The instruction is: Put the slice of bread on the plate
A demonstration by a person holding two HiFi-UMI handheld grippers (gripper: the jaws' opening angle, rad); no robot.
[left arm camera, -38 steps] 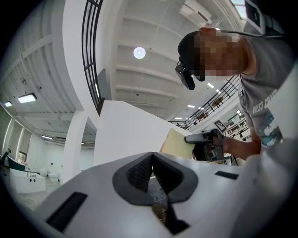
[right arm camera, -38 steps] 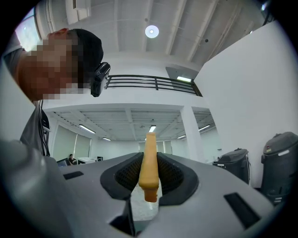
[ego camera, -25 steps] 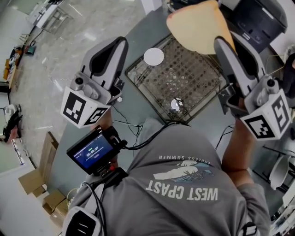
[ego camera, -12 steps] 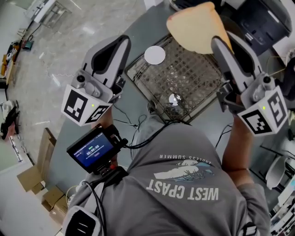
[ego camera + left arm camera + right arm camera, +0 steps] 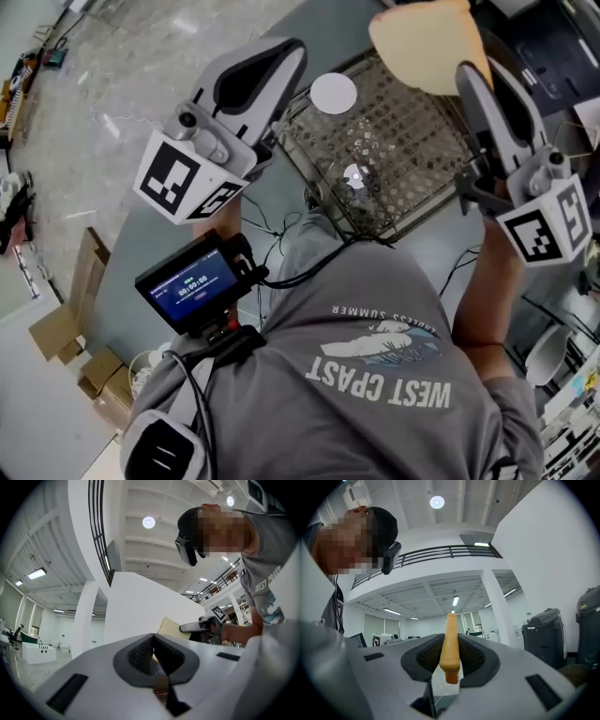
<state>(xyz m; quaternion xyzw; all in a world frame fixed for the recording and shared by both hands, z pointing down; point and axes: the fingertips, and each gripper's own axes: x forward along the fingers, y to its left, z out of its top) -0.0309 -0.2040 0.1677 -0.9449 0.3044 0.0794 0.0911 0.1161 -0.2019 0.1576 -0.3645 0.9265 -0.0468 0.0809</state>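
Observation:
My right gripper [image 5: 472,73] is shut on a tan slice of bread [image 5: 429,42], which it holds in the air over the far right corner of a wire rack [image 5: 403,150]. The right gripper view shows the slice edge-on [image 5: 451,646], upright and pinched between the pads. A small round white plate [image 5: 334,94] lies on the rack's far left corner. My left gripper [image 5: 286,52] hovers left of the rack, near the plate, its jaws together and empty [image 5: 153,657]. The left gripper view also catches the bread [image 5: 169,627] in the right gripper [image 5: 199,627].
The rack rests on a grey table [image 5: 291,211] and has a small shiny round piece [image 5: 353,175] on its mesh. A black machine [image 5: 553,47] stands at the far right. Cables [image 5: 272,230] trail over the near table edge. Cardboard boxes [image 5: 80,337] lie on the floor to the left.
Both grippers have sunk a little, the bread still held in the right one. In the head view the left gripper now sits further right, closer to the plate.

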